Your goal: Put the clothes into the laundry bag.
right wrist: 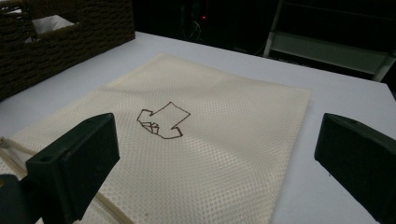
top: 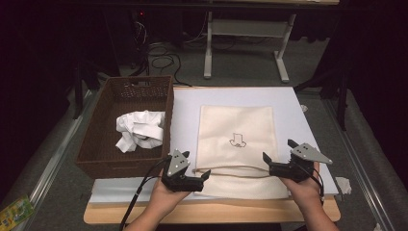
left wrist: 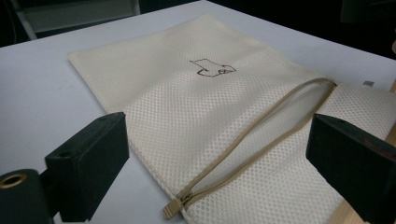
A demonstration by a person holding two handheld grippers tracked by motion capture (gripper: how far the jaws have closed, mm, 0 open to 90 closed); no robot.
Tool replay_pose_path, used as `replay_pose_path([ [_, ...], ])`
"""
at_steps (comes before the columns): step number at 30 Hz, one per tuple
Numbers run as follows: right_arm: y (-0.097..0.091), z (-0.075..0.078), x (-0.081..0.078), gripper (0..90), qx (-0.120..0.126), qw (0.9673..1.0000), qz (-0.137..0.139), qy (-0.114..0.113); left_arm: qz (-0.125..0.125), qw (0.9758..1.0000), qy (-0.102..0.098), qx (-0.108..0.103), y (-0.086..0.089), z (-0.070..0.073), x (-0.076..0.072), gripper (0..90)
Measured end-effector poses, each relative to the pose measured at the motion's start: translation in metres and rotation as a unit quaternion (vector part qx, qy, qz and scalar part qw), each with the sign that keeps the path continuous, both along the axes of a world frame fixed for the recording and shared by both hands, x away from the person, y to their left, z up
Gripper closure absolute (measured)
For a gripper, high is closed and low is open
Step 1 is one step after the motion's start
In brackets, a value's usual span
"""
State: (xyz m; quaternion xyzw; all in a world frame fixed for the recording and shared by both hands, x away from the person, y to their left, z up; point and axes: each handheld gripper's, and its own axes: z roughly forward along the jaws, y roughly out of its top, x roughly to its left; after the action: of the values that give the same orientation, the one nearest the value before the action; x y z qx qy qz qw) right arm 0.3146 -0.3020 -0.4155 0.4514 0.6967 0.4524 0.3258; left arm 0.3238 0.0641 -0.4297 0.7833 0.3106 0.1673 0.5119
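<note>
Both open grippers, left gripper (top: 198, 177) and right gripper (top: 275, 155), flank a mesh bag (top: 236, 139) bearing an unreadable dark outline mark (top: 237, 140).

Mesh bag (top: 236, 139) on table (top: 187, 115), basket (top: 161, 86) left of it, cloth (top: 139, 130) inside basket

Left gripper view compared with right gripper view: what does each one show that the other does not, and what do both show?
Left gripper view alone: the mesh bag's zipper, partly open, with its pull at the near end, and a strip of wooden table edge.

Right gripper view alone: the brown wicker basket with white cloth inside, and a white frame behind the table.

Both: the cream mesh bag lying flat on the white board, its dark line drawing, and the viewing gripper's own open black jaws, holding nothing.
</note>
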Motion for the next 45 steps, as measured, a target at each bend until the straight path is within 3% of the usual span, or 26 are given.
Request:
replay_pose_path([
  [5, -0.002, -0.002, 0.003, 0.9, 0.009, 0.9999, -0.004, 0.009, -0.007, 0.9999, 0.006, -0.007, 0.003, 0.000, 0.004, 3.8],
  [6, -0.003, -0.003, 0.003, 1.2, 0.011, 0.9999, -0.006, 0.011, -0.012, 0.9997, 0.017, -0.011, 0.003, -0.001, 0.007, 3.8],
  [12, -0.012, -0.005, -0.003, 1.4, 0.017, 0.9998, -0.011, 0.010, -0.012, 0.9995, 0.020, -0.021, -0.003, 0.000, 0.013, 3.8],
  [17, -0.019, -0.005, -0.009, 1.3, 0.020, 0.9997, -0.016, 0.000, -0.008, 0.9997, 0.009, -0.020, -0.008, -0.002, 0.014, 3.8],
  [23, -0.027, -0.005, -0.012, 1.3, 0.031, 0.9993, -0.023, 0.004, -0.012, 0.9998, 0.006, -0.015, -0.012, 0.000, 0.014, 4.0],
  [32, -0.029, -0.004, -0.014, 1.7, 0.029, 0.9992, -0.027, 0.003, -0.012, 0.9997, 0.017, -0.013, -0.006, 0.005, 0.011, 8.7],
  [36, -0.026, -0.006, -0.014, 2.2, 0.022, 0.9994, -0.025, 0.010, -0.029, 0.9993, 0.018, 0.012, -0.003, -0.002, 0.001, 7.5],
  [39, -0.025, -0.007, -0.015, 3.1, 0.016, 0.9995, -0.025, 0.007, -0.027, 0.9993, 0.025, -0.001, -0.002, -0.010, -0.003, 11.5],
  [40, -0.024, -0.007, -0.014, 3.4, 0.014, 0.9995, -0.026, 0.006, -0.037, 0.9977, 0.054, -0.017, -0.002, -0.014, -0.002, 13.6],
  [42, -0.023, -0.008, -0.014, 4.0, 0.013, 0.9995, -0.028, 0.009, -0.032, 0.9981, 0.052, -0.009, -0.004, -0.015, -0.002, 15.4],
  [43, -0.022, -0.011, -0.011, 4.6, -0.009, 0.9994, -0.030, 0.012, -0.028, 0.9984, 0.049, 0.000, -0.005, -0.017, -0.003, 16.1],
  [45, -0.021, -0.013, -0.010, 4.9, -0.017, 0.9992, -0.031, 0.019, -0.038, 0.9977, 0.053, 0.017, -0.006, -0.026, -0.005, 21.3],
])
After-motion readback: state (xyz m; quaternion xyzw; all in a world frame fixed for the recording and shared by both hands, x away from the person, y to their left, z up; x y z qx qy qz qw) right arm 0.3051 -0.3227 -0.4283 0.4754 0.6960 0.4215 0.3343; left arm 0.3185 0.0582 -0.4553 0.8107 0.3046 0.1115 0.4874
